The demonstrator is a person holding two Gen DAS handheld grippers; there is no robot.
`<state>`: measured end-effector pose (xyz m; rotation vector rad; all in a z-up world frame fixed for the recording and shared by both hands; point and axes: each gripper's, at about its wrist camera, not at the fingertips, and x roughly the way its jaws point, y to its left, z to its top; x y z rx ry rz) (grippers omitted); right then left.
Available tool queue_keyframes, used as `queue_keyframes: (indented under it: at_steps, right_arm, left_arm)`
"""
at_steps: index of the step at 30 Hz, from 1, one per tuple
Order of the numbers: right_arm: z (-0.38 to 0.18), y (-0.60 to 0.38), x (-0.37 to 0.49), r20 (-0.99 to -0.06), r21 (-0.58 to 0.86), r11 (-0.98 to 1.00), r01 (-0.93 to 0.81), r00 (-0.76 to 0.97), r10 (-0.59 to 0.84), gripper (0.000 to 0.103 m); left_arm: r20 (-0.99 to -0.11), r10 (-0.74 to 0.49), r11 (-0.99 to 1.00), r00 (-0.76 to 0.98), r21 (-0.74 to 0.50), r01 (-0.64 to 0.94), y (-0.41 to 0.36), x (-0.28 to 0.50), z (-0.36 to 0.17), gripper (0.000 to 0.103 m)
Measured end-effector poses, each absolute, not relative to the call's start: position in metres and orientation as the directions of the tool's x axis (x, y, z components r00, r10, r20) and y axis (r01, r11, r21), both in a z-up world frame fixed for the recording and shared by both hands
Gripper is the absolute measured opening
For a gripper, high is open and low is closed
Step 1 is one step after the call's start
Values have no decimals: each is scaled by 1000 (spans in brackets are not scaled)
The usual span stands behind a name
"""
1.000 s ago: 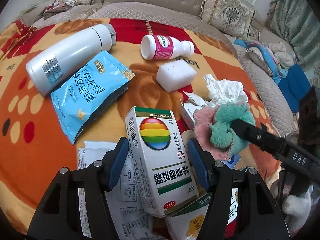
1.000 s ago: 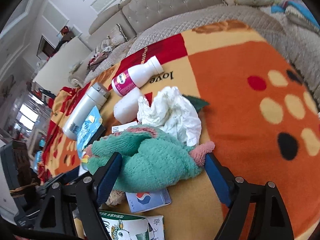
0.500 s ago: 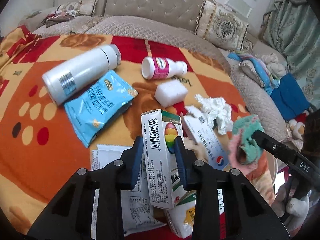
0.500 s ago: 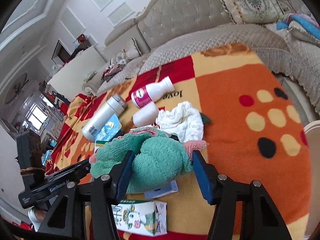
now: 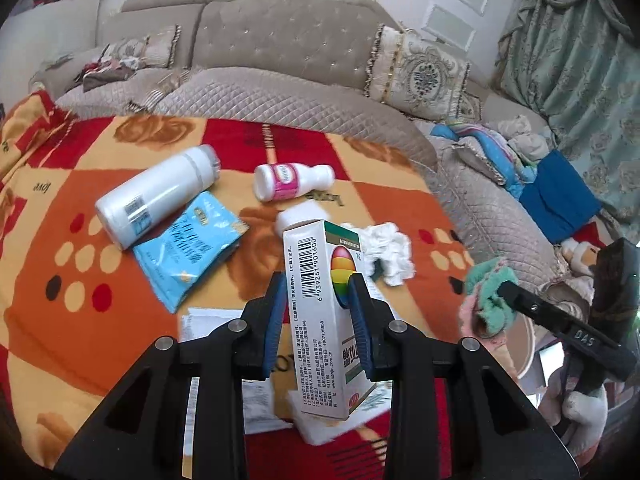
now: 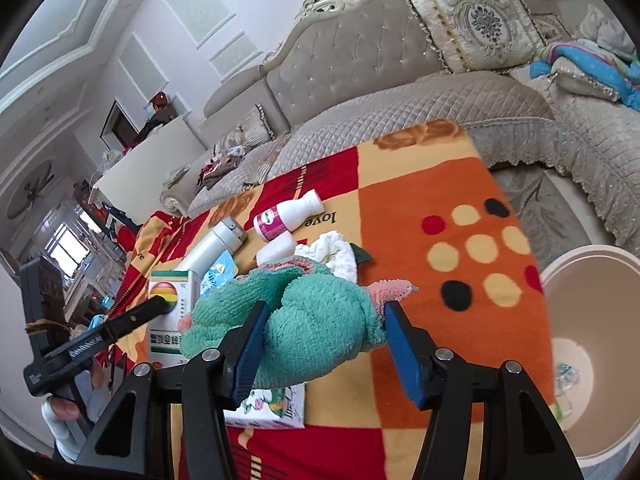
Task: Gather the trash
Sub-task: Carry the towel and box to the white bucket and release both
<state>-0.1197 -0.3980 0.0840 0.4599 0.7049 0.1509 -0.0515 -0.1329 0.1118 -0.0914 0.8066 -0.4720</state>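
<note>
Left gripper (image 5: 318,308) fingers grasp a white rainbow-printed cardboard box (image 5: 320,300); right gripper (image 6: 322,344) fingers clench a fluffy green-and-pink cloth (image 6: 304,320).

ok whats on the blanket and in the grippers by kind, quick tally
Bottles: 2, white flask and pink-label bottle
Boxes: 2, medicine box in the left gripper and illustrated carton
Pouches: 1, blue pouch
Tissue wads: 1
Cloths: 1, green cloth in the right gripper
Sponges: 1
Total: 8

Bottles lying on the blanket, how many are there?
2: a big white bottle beside the blue packet, and a small pink-labelled bottle farther back. Others may be hidden behind the held box.
</note>
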Motion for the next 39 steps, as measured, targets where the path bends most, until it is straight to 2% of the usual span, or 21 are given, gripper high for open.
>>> queue_keyframes:
  at_steps: [10, 21, 22, 24, 25, 36, 37, 38, 39]
  right_arm:
    - [86, -432, -153, -594, 423, 902, 87, 778, 204, 56]
    - [78, -507, -197, -614, 404, 883, 238, 786, 70, 53]
    - [76, -515, -201, -620, 398, 880, 258, 783, 51, 52]
    - [71, -531, -206, -631, 397, 872, 288, 775, 30, 40]
    - [66, -541, -209, -639, 400, 863, 309, 769, 21, 38]
    - [30, -589, -231, -694, 434, 805, 404, 720, 13, 38]
    - [29, -589, -232, -698, 426, 807, 408, 716, 6, 42]
    - [29, -589, -233, -702, 412, 811, 416, 712, -8, 50]
    - [29, -589, -233, -703, 403, 814, 419, 710, -17, 52]
  left_arm:
    - [-672, -501, 845, 546, -244, 476, -198, -79, 116, 29]
    - [-691, -560, 776, 456, -245, 582, -290, -100, 106, 29]
    - [-694, -565, 769, 446, -248, 589, -298, -101, 105, 29]
    - [-701, -573, 756, 425, -252, 604, -318, -104, 101, 29]
    - [-703, -575, 751, 418, -250, 611, -327, -106, 100, 29]
    - [-734, -582, 712, 350, -252, 655, -399, -112, 82, 29]
    - [-735, -582, 710, 348, -250, 659, -403, -113, 81, 29]
    - [-736, -581, 709, 347, -248, 660, -407, -113, 80, 29]
    - [-736, -580, 709, 348, -246, 661, -412, -114, 79, 29]
